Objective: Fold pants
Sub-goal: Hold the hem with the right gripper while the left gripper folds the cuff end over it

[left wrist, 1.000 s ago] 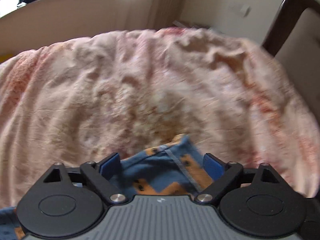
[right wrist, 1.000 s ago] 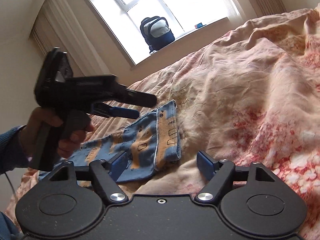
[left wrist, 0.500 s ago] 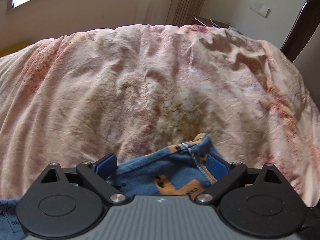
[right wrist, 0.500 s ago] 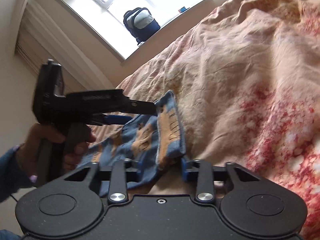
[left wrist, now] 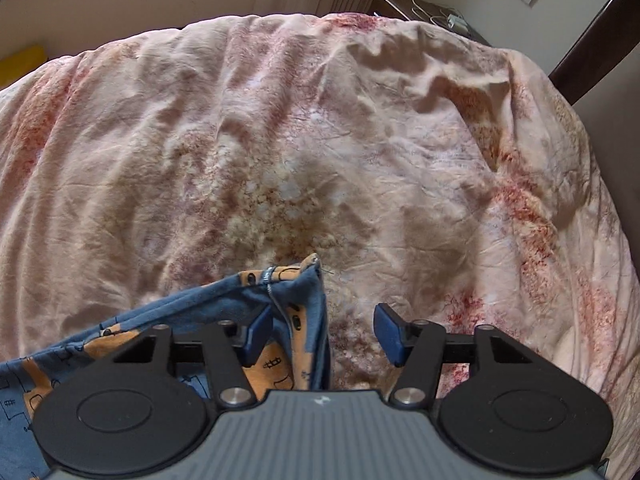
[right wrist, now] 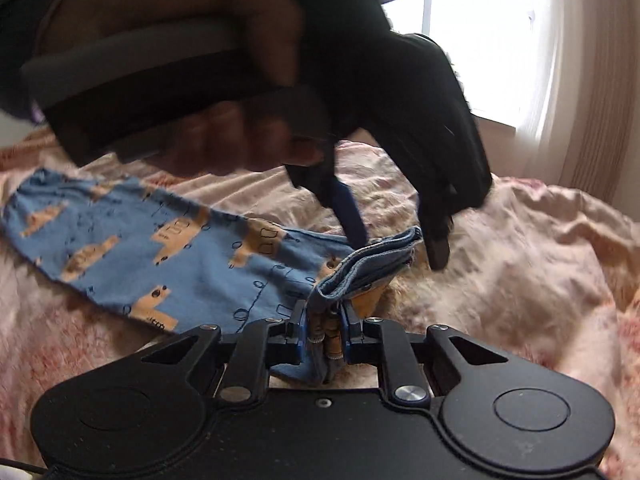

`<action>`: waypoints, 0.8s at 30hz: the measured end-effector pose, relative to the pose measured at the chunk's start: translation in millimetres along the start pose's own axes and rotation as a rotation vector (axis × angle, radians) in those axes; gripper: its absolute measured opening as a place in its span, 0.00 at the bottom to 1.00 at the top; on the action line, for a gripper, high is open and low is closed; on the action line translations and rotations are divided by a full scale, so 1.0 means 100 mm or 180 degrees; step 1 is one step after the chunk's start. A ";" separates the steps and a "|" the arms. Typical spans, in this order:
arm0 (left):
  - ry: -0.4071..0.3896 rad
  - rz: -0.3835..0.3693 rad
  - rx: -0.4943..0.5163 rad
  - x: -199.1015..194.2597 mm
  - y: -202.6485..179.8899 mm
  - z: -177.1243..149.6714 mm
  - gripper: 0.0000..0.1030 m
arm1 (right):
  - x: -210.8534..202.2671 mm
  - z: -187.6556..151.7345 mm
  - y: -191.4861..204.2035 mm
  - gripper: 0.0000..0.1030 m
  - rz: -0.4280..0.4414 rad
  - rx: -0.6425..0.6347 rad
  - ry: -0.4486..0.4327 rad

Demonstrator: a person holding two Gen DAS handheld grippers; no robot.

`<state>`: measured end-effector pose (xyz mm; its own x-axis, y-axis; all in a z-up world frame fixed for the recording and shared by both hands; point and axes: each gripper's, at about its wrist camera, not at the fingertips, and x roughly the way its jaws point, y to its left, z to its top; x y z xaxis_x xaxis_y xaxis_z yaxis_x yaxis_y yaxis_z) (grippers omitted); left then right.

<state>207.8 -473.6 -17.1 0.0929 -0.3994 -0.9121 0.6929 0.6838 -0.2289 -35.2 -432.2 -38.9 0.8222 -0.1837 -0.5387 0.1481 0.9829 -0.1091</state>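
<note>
Small blue pants (right wrist: 132,248) with orange prints lie on the pink bedspread (right wrist: 520,280), stretching left in the right wrist view. My right gripper (right wrist: 325,334) is shut on a corner of the pants' near end, lifting a folded edge. My left gripper (left wrist: 322,334) is open, its fingers astride the other corner of that end (left wrist: 296,300); the left pad touches the cloth. In the right wrist view the left gripper (right wrist: 394,240) points down over the same end, held by a hand (right wrist: 224,92).
The wrinkled pink floral bedspread (left wrist: 320,140) fills both views. A dark headboard (left wrist: 592,40) and nightstand with cables (left wrist: 432,12) stand at the back right of the left wrist view. A bright window and curtain (right wrist: 576,80) are behind in the right wrist view.
My right gripper closed on the pants' corner and swung round to face the left gripper. My left gripper narrowed and tilted down over the other corner.
</note>
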 end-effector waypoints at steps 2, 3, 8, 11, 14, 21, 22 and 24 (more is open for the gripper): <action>-0.0019 0.0043 0.0014 0.00 -0.01 0.00 0.54 | 0.02 -0.01 0.05 0.17 -0.0037 -0.0091 0.0011; -0.0014 0.0062 0.0029 0.01 -0.01 0.00 0.49 | 0.03 -0.01 0.06 0.17 -0.0053 -0.0119 0.0017; 0.0078 0.0151 0.0038 0.07 0.04 -0.02 0.30 | 0.02 0.00 0.11 0.17 -0.0084 -0.0198 0.0037; 0.0031 0.0073 -0.0019 0.06 0.12 -0.06 0.14 | 0.01 -0.01 0.12 0.17 -0.0092 -0.0237 0.0041; -0.0051 -0.0010 -0.0036 0.01 0.17 -0.09 0.12 | -0.01 -0.02 0.10 0.22 -0.0094 -0.0184 0.0024; -0.0098 -0.0191 -0.0177 -0.05 0.30 -0.12 0.12 | 0.01 0.00 0.03 0.51 -0.0081 -0.0046 0.0107; -0.0104 -0.0220 -0.0202 -0.06 0.32 -0.13 0.12 | 0.02 0.01 0.02 0.51 -0.0059 -0.0037 0.0128; -0.0118 -0.0282 -0.0273 -0.09 0.36 -0.14 0.12 | 0.05 0.03 0.01 0.49 -0.0020 -0.0023 0.0181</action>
<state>222.2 -436.5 -21.6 0.0616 -0.4817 -0.8742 0.6359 0.6940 -0.3376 -28.9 -432.4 -38.9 0.7888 -0.1903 -0.5845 0.1491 0.9817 -0.1184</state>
